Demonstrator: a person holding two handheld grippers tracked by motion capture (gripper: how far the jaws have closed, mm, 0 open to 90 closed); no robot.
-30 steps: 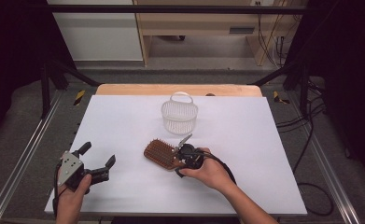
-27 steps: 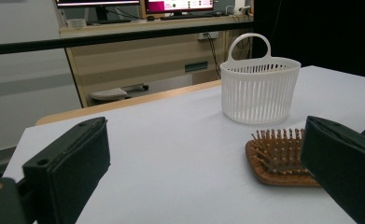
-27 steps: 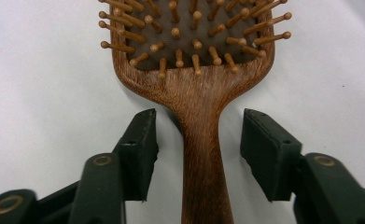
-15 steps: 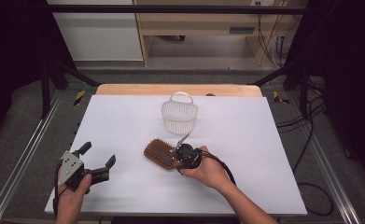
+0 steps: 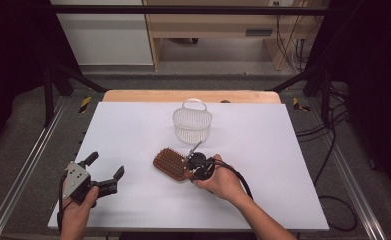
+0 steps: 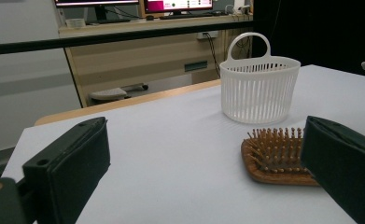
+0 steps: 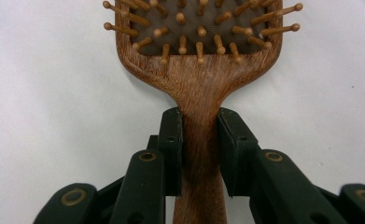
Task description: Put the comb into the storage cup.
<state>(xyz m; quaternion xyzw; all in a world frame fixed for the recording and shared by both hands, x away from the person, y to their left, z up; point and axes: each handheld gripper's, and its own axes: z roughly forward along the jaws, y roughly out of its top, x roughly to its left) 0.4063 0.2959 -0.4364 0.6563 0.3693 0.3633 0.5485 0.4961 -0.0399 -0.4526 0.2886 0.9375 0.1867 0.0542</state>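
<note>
Hairbrush (image 5: pixel 172 163): in the high view it lies bristles-up at counter (image 5: pixel 263 140) centre, at 7 o'clock from the white slatted basket (image 5: pixel 192 125); the right gripper (image 5: pixel 197 166) meets its handle, and the left gripper (image 5: pixel 102 175) rests spread at 8 o'clock.

Left gripper view: round-tipped wooden pins, oval wooden paddle.

Right gripper view: fingers (image 7: pixel 171 149) pinch the smooth, narrow handle. Judgement: smooth wood may pivot or slip on lifting.

The white basket (image 5: pixel 192 125) stands just beyond the hairbrush (image 5: pixel 173 164), blocking the way straight ahead. Between the brush and the left gripper (image 5: pixel 104 175) the table (image 5: pixel 263 135) lies bare, as does, seemingly, its right half.
</note>
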